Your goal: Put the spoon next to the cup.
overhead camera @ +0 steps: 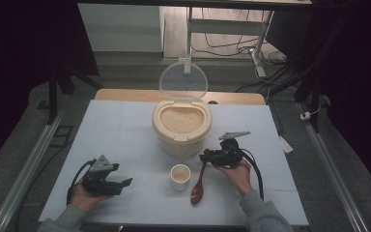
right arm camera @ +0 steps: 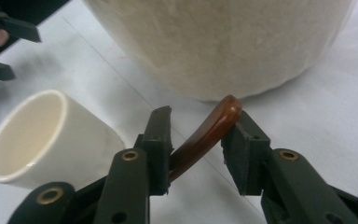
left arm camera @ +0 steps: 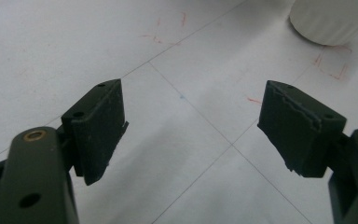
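The brown wooden spoon (overhead camera: 199, 182) lies flat on the white bench (overhead camera: 125, 130), bowl toward the person and handle pointing at the rice bin (overhead camera: 181, 126). It rests just right of the small white cup (overhead camera: 180, 176). Its glossy curved handle end (right arm camera: 214, 128) sits between the jaws of the right hand-held gripper (right arm camera: 196, 140), close to the bin's wall

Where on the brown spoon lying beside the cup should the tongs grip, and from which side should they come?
Probably the far end of the spoon handle, near the rice container. That end curves up off the table, leaving room for jaws on either side, while the bowl lies flat. Come from above, jaws straddling the handle, as the right tongs stand now.
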{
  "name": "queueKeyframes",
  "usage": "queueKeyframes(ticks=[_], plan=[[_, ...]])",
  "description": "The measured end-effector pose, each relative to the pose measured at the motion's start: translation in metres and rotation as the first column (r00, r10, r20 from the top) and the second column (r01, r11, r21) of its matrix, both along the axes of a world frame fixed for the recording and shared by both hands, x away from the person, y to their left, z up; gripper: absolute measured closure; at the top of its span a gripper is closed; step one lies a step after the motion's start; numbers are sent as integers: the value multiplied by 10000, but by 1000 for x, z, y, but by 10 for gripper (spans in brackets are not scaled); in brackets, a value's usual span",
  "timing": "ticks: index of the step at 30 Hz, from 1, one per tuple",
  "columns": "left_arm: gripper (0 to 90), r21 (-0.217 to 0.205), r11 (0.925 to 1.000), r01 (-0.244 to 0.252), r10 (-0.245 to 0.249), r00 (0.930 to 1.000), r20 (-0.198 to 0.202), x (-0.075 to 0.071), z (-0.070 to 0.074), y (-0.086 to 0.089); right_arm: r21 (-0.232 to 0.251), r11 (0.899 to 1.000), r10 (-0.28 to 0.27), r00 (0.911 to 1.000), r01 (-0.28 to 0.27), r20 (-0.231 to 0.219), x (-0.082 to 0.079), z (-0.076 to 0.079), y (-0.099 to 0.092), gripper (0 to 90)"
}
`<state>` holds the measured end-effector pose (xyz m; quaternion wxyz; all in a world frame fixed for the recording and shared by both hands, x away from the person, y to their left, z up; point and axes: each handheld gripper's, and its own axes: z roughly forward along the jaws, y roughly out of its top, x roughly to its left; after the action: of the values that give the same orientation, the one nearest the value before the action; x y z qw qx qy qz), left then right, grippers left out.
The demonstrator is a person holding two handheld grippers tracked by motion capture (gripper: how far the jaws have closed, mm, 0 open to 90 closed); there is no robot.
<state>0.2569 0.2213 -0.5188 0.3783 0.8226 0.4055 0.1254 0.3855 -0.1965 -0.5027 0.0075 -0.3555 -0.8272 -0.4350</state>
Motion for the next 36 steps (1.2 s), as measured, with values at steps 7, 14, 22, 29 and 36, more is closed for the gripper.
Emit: queueKeyframes(ticks=[7,14,22,29,36], plan=[[223,16,10000,1,-1,10000,-23,0,0,0,-764,9971,-32,9997,49,226,1,-8,6,554],[223,29,10000,25,-25,10000,-32,0,-1,0,-1306,9914,-45,9995,85,305,1,-13,7,499],[222,39,10000,25,-25,10000,-32,0,-1,0,-2021,9793,97,9964,74,839,-1,-17,10,426],[222,40,10000,31,-31,10000,-28,0,-1,0,-2167,9760,35,9944,195,1052,-1,-18,11,394],[223,12,10000,29,-29,10000,-2,-1,0,0,-1581,9845,-540,9892,755,1364,-2,-7,-1,355]])
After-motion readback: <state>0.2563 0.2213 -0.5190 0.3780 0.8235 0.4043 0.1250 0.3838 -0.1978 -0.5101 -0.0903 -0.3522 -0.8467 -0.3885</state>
